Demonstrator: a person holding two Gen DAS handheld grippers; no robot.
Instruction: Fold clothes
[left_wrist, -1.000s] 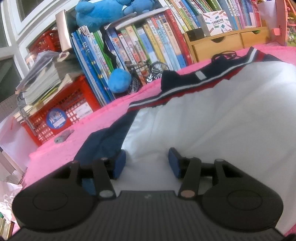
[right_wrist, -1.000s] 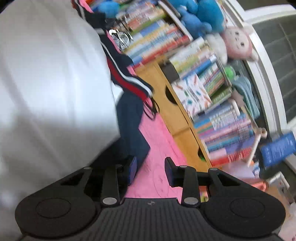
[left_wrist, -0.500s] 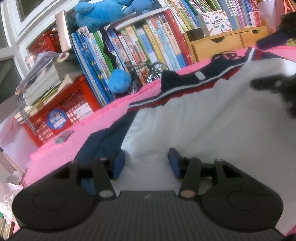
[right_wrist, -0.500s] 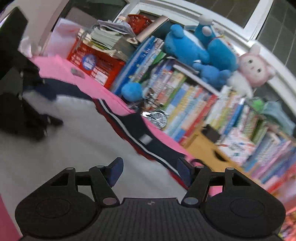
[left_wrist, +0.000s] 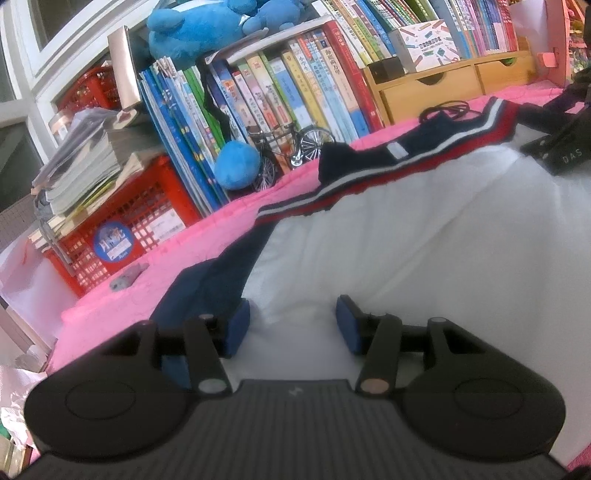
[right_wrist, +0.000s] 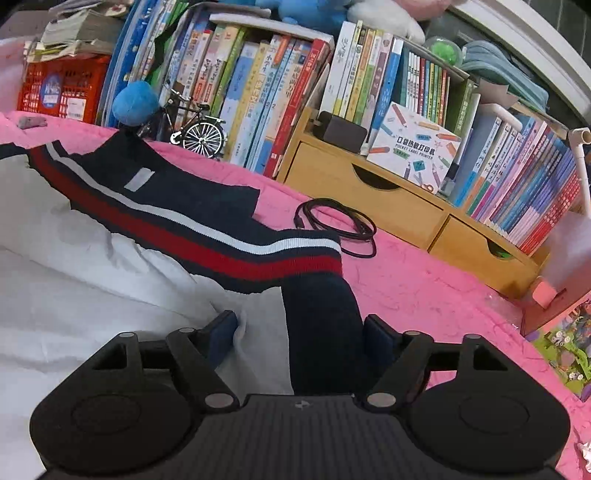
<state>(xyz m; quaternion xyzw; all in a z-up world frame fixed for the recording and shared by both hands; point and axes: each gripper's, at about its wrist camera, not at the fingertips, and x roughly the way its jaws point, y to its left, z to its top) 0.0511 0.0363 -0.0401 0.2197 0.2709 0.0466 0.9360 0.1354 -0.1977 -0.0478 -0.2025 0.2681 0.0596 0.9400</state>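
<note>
The jacket lies spread out flat on the pink surface. It is white, with dark blue sleeves and a collar striped red and white.

The left gripper sits low over the white part, near the left sleeve. Its jaws are partly apart and nothing is pinched between them. The right gripper has just been opening its jaws. They now stand wide, with the right sleeve and a bit of white cloth lying between them, but the pads do not press on it.

What could go wrong? If the right gripper closes now, it may grab the sleeve and the white cloth together. Then the fold would bunch up and come out crooked. The cloth looks thin and slippery, so it could also slide out of the pads when lifted. If only one side is lifted, the jacket may drag across the surface and wrinkle.

A black cable lies coiled just beside the collar. A sleeve swung that way could catch it. A toy bicycle and a blue ball stand near the back edge, in front of the books. Wooden drawers sit to the right. These are near, so wide swings could knock them.
</note>
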